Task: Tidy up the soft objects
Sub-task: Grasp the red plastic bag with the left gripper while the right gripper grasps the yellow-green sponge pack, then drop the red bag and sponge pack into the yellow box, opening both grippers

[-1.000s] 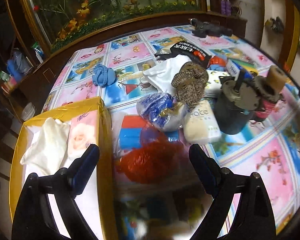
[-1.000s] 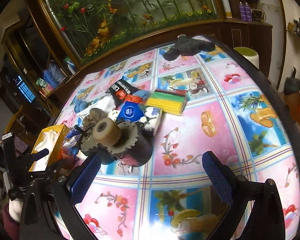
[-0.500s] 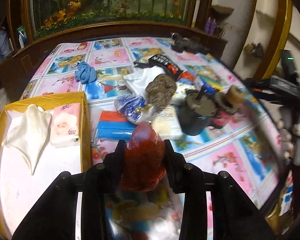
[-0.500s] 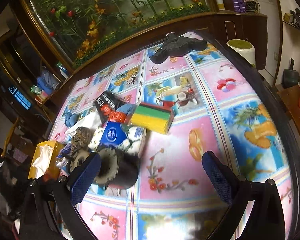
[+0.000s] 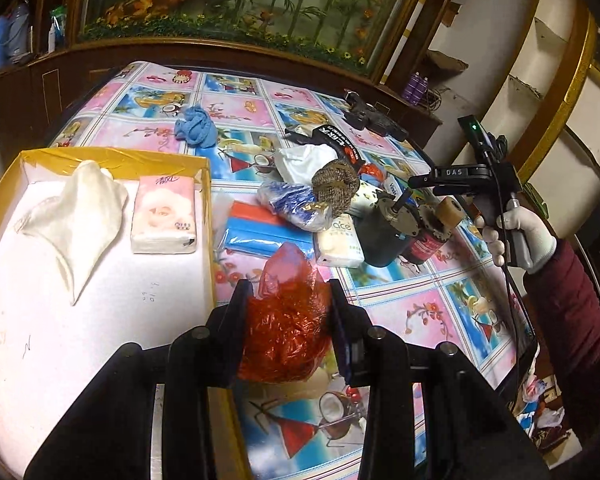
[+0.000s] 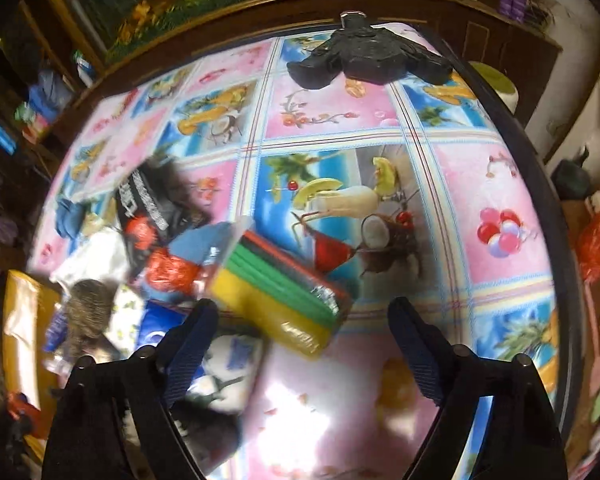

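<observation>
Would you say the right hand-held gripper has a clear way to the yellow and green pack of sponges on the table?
Probably yes: the right hand-held gripper, its jaws closing with nothing between them, points at the yellow and green sponge pack, which lies uncovered just ahead of its fingertips.

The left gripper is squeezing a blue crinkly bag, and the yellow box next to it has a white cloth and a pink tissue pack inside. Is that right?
Not quite. The crinkly bag squeezed by the left gripper is red, not blue, as the left wrist view shows. The rest holds: the yellow box beside it has a white cloth and a pink tissue pack inside.
</observation>
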